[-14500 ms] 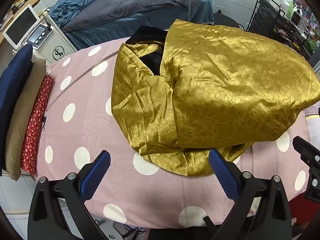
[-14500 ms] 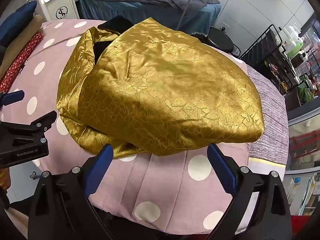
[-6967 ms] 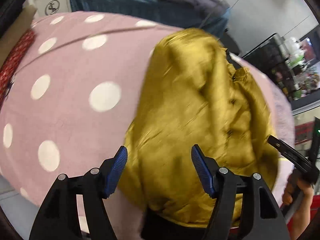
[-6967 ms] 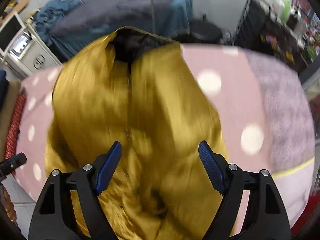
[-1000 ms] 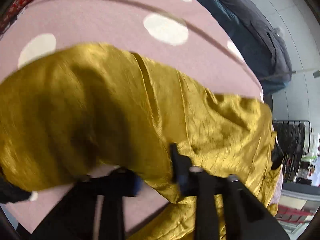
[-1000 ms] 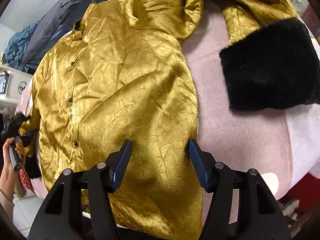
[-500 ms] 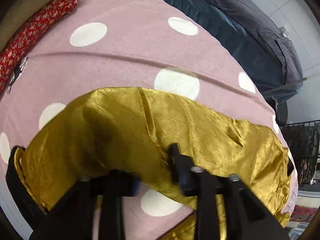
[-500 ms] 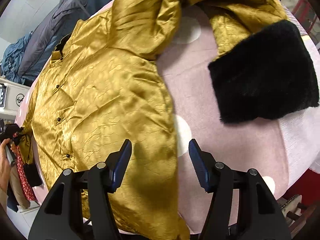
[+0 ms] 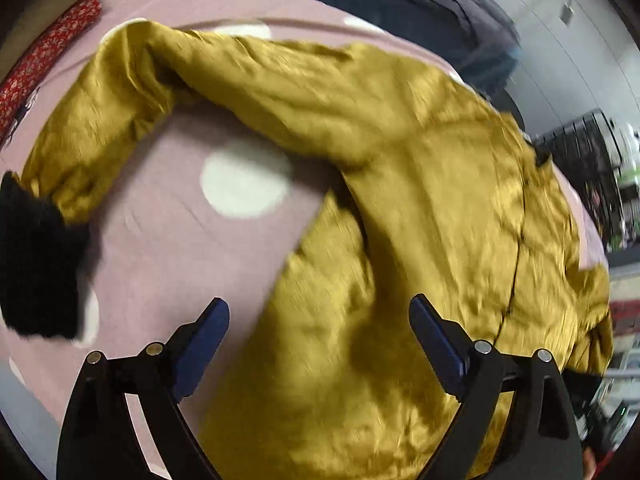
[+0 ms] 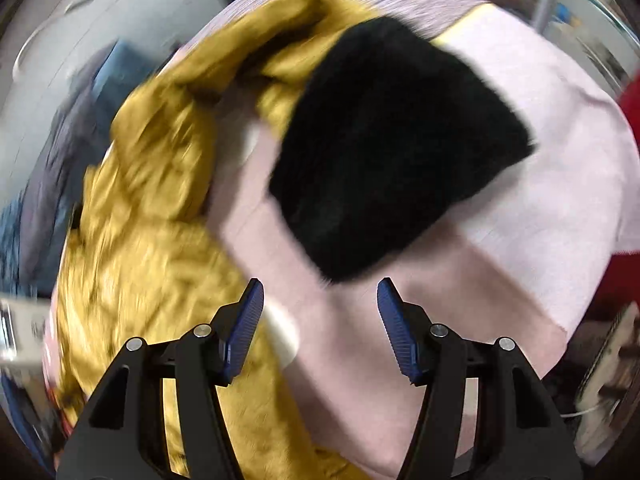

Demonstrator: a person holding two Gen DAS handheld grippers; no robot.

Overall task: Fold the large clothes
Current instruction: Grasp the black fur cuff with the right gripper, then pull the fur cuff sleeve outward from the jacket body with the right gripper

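Gold crinkled satin jacket (image 9: 440, 184) lay spread on pink polka-dot cover (image 9: 168, 240), fluffy black fur cuff (image 10: 392, 152) at sleeve end. Left gripper (image 9: 318, 332), right gripper (image 10: 320, 312): both released, grasping nothing. No writing legible.

Bare pink bedspread (image 9: 168, 240) lies open between the gold coat (image 9: 440, 208) body and its bent sleeve (image 9: 100, 120), whose black cuff (image 9: 36, 264) closes the left side, while on the right the other black cuff (image 10: 392, 152) blocks the bedspread (image 10: 560, 200) just ahead.
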